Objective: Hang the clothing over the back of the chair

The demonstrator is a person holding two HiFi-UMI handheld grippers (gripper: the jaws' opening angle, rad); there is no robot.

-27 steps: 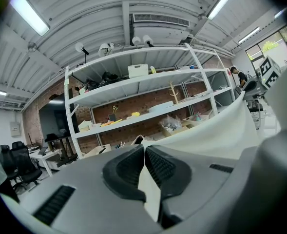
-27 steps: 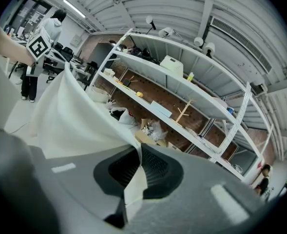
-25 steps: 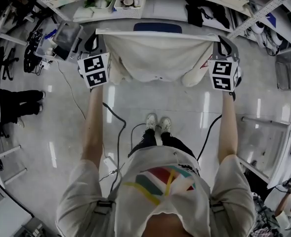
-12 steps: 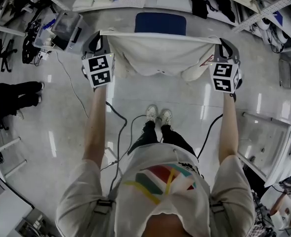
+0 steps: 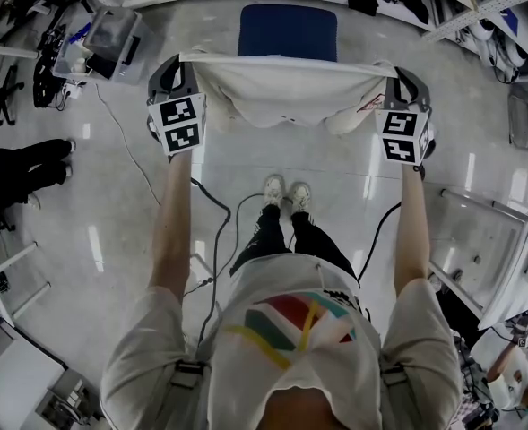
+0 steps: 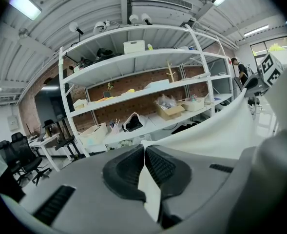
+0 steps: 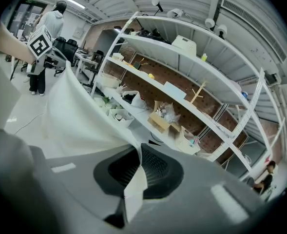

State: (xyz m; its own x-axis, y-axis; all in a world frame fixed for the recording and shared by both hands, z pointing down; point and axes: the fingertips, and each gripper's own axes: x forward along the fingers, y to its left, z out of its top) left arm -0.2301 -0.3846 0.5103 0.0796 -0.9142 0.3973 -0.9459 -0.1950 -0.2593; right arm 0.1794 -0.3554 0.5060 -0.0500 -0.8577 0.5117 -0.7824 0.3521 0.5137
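Left gripper (image 5: 185, 60) and right gripper (image 5: 391, 66) each clench a top corner of the white garment (image 5: 286, 92), stretched taut on your side of the blue chair (image 5: 288, 32). Carry the edge level past the chair back, then lower.

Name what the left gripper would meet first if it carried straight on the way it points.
Probably the white shelving ahead; depth is unclear. The left gripper, shut on the garment, has the blue chair off to its right.

The clothing (image 5: 286, 90) is soft, matt cream cloth; the floor (image 5: 335, 182) beneath it shines glossy and smooth; the chair (image 5: 288, 31) beyond it looks matt.
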